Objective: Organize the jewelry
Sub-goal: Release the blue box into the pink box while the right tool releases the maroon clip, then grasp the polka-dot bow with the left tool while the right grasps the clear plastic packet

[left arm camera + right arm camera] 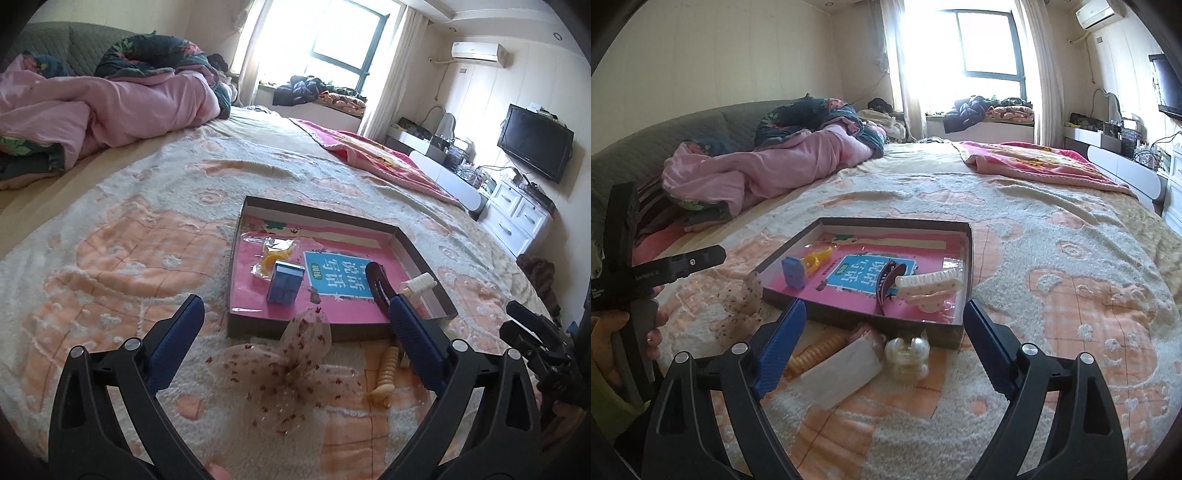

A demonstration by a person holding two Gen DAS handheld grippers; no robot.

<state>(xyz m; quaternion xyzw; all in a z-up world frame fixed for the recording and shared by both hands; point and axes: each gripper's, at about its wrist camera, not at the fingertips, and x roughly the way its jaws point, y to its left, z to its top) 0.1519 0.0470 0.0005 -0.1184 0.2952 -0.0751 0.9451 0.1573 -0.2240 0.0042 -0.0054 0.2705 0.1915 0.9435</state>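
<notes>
A shallow cardboard box (317, 212) with a pink lining lies on the bed; it also shows in the right wrist view (849, 321). Inside are a blue box (284, 282), a yellow item in a bag (271, 254), a dark hair clip (378, 282) and a white claw clip (929, 286). A sheer dotted bow (291, 373) lies between my open, empty left gripper (295, 310) fingers. A yellow spiral clip (386, 373), a clear packet (842, 371) and a pearl claw clip (908, 354) lie before the box, under my open, empty right gripper (884, 312).
A patterned blanket (129, 240) covers the bed. Pink bedding (110, 99) is piled at the far left, and a pink blanket (388, 158) lies at the far right. White drawers (517, 214) and a TV (533, 142) stand to the right.
</notes>
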